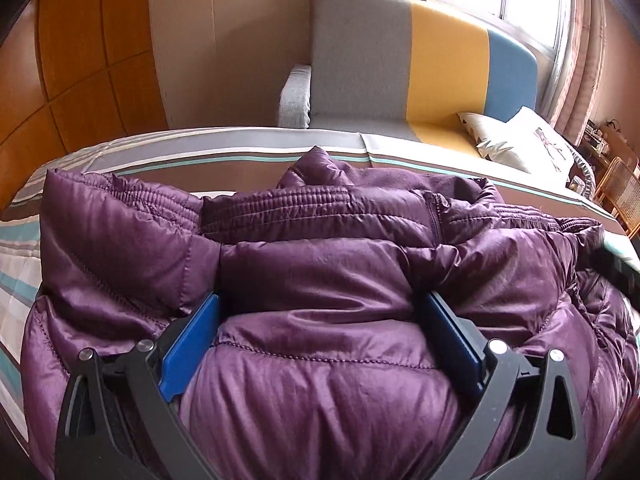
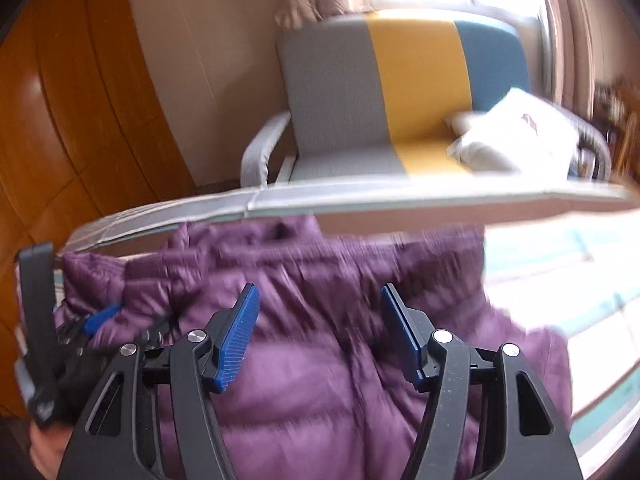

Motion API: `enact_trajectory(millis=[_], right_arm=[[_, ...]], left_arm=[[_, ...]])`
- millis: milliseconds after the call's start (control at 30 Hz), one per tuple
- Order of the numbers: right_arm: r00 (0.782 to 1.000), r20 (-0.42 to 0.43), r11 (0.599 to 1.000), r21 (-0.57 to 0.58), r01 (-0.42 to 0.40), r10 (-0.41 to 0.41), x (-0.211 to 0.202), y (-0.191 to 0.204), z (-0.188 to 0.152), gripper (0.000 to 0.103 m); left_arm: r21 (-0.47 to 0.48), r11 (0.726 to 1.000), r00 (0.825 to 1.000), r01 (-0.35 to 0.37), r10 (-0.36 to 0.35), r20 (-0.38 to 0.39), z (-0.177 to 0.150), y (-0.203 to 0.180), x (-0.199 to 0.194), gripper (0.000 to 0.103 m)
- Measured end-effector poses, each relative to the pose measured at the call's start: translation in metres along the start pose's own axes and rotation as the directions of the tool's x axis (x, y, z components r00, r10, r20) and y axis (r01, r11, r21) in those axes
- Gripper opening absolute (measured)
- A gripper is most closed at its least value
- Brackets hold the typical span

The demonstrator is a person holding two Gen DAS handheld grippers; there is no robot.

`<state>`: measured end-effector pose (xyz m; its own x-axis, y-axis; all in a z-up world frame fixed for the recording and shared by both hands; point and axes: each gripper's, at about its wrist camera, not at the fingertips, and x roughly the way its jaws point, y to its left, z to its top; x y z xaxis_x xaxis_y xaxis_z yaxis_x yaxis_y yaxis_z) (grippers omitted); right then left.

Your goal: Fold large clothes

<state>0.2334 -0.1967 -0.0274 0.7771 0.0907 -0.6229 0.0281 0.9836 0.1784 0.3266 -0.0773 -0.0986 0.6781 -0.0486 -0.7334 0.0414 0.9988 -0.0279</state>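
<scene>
A purple quilted down jacket (image 1: 320, 256) lies bunched and partly folded on the striped bed (image 1: 168, 152). My left gripper (image 1: 322, 300) is open, its blue pads (image 1: 188, 344) pressed down into the puffy fabric, a bulge of jacket between them. In the right wrist view the jacket (image 2: 320, 360) is blurred by motion. My right gripper (image 2: 318, 296) is open and empty, held just above the jacket. The left gripper (image 2: 96, 320) shows at the left edge of that view, low on the jacket.
A grey, yellow and blue armchair (image 1: 400, 72) with white cushions (image 1: 520, 140) stands behind the bed, under a bright window. Wooden wardrobe doors (image 1: 80, 60) are at the left. A wicker chair (image 1: 620, 192) is at the far right.
</scene>
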Motion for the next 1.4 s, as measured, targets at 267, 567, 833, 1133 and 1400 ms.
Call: enact_trajectory(millis=[267,567,833,1133,1400], right_arm=[[0.994,-0.098,0.999,0.036,0.041,-0.037,0.062,-0.005,-0.001,0.062],[0.991,-0.125,0.999,0.019,0.045,-0.042,0.068,-0.004,-0.004,0.062],[0.996,-0.036,0.995,0.055,0.081,-0.079,0.017,-0.039,0.003,0.062],[0.979,-0.150,0.975,0.157,0.159,-0.135,0.046,-0.085,-0.019,0.062],[0.978,-0.146,0.975,0.144,0.171,-0.150,0.052,-0.084,-0.026,0.062]], left_arm=[[-0.038,0.998,0.999,0.040,-0.039,0.010,-0.004,0.012,0.001,0.101],[-0.041,0.998,0.998,0.052,-0.053,-0.023,0.000,0.017,-0.003,0.101],[-0.086,0.995,0.996,-0.043,0.050,0.071,0.021,0.068,-0.040,0.101],[-0.161,0.982,0.993,-0.100,0.089,-0.074,0.010,0.114,0.010,0.101],[-0.203,0.978,0.996,-0.052,0.037,-0.077,0.003,0.122,0.023,0.101]])
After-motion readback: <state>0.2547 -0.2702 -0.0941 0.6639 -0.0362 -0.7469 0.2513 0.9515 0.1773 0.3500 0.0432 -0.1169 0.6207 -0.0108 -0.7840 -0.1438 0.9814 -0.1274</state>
